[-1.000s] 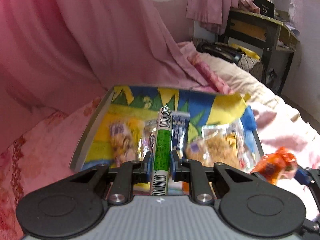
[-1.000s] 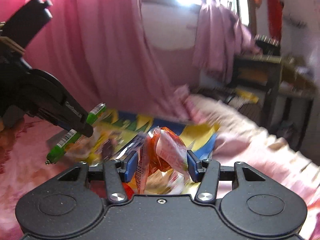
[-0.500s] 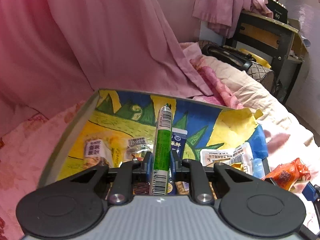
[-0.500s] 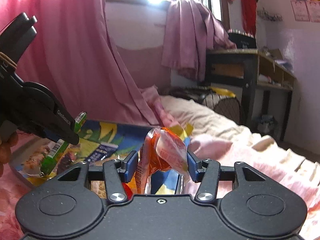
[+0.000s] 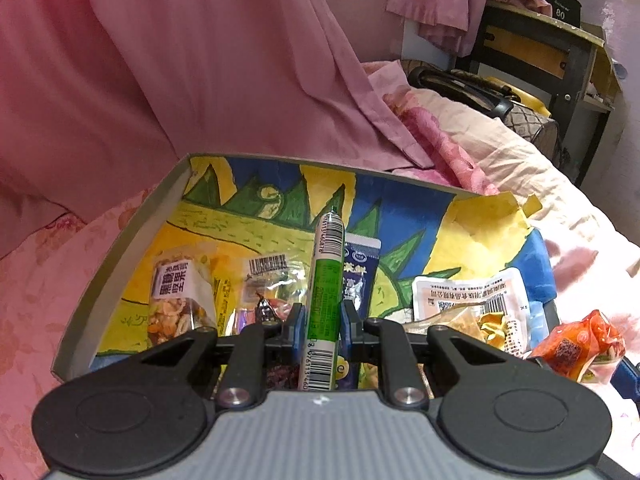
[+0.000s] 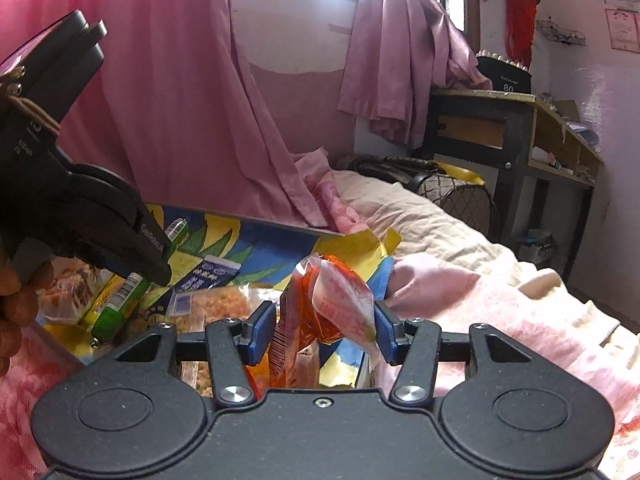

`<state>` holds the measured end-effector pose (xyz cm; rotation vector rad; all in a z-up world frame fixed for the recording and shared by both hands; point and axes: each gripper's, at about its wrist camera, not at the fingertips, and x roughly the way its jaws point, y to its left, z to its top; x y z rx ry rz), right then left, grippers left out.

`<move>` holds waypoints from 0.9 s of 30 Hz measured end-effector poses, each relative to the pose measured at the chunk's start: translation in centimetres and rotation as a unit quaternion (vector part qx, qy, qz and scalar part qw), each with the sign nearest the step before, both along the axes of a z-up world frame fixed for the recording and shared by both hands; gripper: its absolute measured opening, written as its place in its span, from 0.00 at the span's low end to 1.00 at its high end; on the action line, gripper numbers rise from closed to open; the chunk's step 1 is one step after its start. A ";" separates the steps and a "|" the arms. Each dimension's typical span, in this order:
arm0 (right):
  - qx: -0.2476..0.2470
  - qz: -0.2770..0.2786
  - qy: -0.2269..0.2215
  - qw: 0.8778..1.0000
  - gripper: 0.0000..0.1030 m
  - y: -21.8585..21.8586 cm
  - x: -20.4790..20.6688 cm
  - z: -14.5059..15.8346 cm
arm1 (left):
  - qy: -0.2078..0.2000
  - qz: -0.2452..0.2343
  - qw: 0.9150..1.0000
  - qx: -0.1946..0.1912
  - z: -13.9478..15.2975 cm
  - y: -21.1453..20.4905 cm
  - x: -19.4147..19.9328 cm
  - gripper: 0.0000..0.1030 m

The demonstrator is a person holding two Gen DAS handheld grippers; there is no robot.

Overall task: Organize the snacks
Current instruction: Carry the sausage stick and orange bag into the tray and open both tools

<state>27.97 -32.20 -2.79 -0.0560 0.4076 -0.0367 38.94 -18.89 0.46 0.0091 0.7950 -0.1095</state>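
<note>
A shallow box [image 5: 120, 280] with a painted blue, yellow and green inside lies on the bed and holds several snack packets. My left gripper [image 5: 322, 320] hangs over its near side, shut on a green sausage stick [image 5: 326, 276] that points up and forward. In the right wrist view, my right gripper [image 6: 326, 332] is shut on a crumpled orange packet [image 6: 332, 300] over the box's right end [image 6: 280, 232]. The left gripper [image 6: 156, 256] with the green stick [image 6: 120, 304] shows there at the left. The orange packet [image 5: 576, 348] also appears at the right edge of the left wrist view.
In the box lie a nut packet [image 5: 176, 300], a dark blue packet [image 5: 360, 268] and a white packet [image 5: 468, 296]. Pink curtains [image 5: 200, 60] hang behind. A pink quilt [image 6: 500, 300] covers the bed; a dark desk [image 6: 500, 120] and a handbag [image 6: 440, 184] stand at the right.
Both grippers have come down and forward over the box, which now looks nearer and sharper. The green stick and the orange packet stay gripped as before.
</note>
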 end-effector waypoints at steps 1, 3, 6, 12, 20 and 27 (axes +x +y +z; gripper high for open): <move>0.000 0.000 0.002 1.000 0.53 0.0 0.1 -0.1 | 0.002 0.000 1.000 0.000 -0.1 0.0 0.0 0.19; 0.001 0.000 0.004 1.000 0.53 0.0 0.2 -0.3 | 0.002 0.000 1.000 0.000 -0.3 0.1 0.1 0.19; 0.003 0.000 0.008 1.000 0.54 0.0 0.2 -0.4 | 0.006 0.006 1.000 -0.003 -0.6 0.3 0.2 0.19; 0.006 0.001 0.014 1.000 0.57 0.0 0.4 -0.6 | 0.010 0.011 1.000 -0.005 -1.1 0.7 0.1 0.19; 0.006 -0.003 0.016 1.000 0.58 0.0 0.3 -0.7 | 0.010 0.005 1.000 0.000 -1.0 0.6 -0.2 0.19; 0.001 -0.006 0.014 1.000 0.61 0.1 0.4 -0.7 | 0.008 0.002 1.000 -0.007 -1.0 0.6 -0.4 0.20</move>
